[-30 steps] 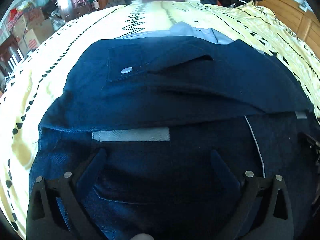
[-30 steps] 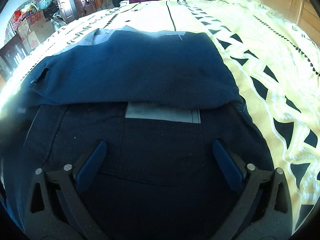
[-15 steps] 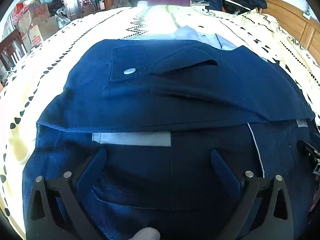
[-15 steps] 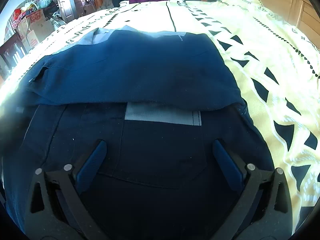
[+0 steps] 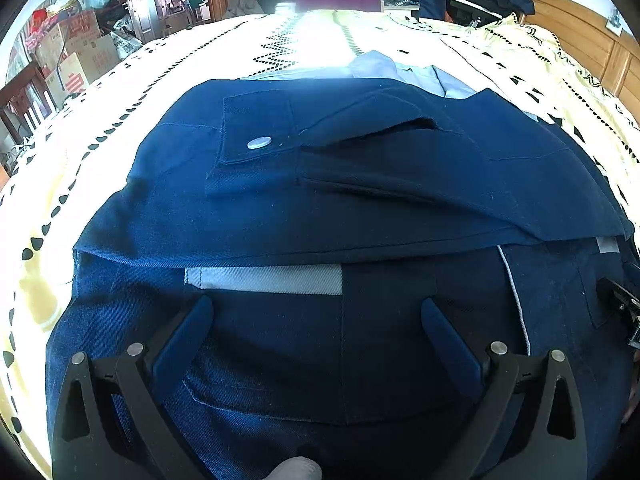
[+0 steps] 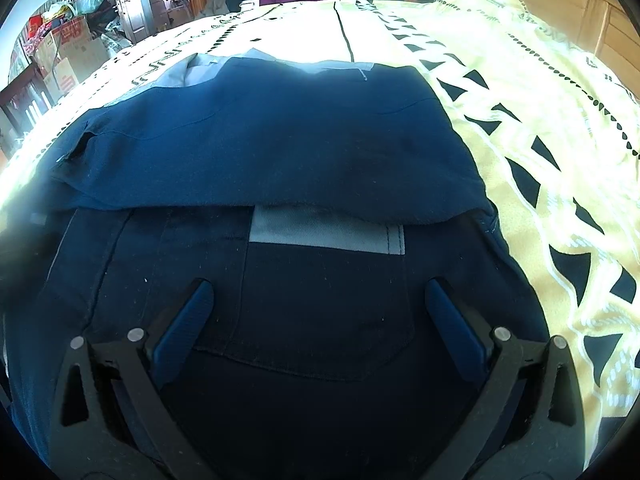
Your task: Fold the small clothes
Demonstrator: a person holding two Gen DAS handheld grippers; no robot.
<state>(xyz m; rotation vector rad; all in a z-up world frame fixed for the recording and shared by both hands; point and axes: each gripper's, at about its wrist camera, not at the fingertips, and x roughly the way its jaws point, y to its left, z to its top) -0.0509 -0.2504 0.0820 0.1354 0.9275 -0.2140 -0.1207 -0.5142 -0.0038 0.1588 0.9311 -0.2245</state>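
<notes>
Left wrist view is showing my left claw (image 5: 316, 320) hanging spread wide over the near, unfolded half of the navy garment (image 5: 320, 208), holding nothing. The garment is lying on the bed (image 5: 100, 128), its far half doubled back toward me so that a folded edge (image 5: 304, 254) is running crosswise just ahead of both fingers, with a grey strip (image 5: 264, 279) peeking out under it. My right claw (image 6: 316, 308) is likewise gaping and empty over the same near half, the fold (image 6: 280, 204) lying just forward of it. So the long axis is running side to side across both claws, each about equally near its own end. I am judging the near hem, below the claws, to be the next thing to lift over that fold.
</notes>
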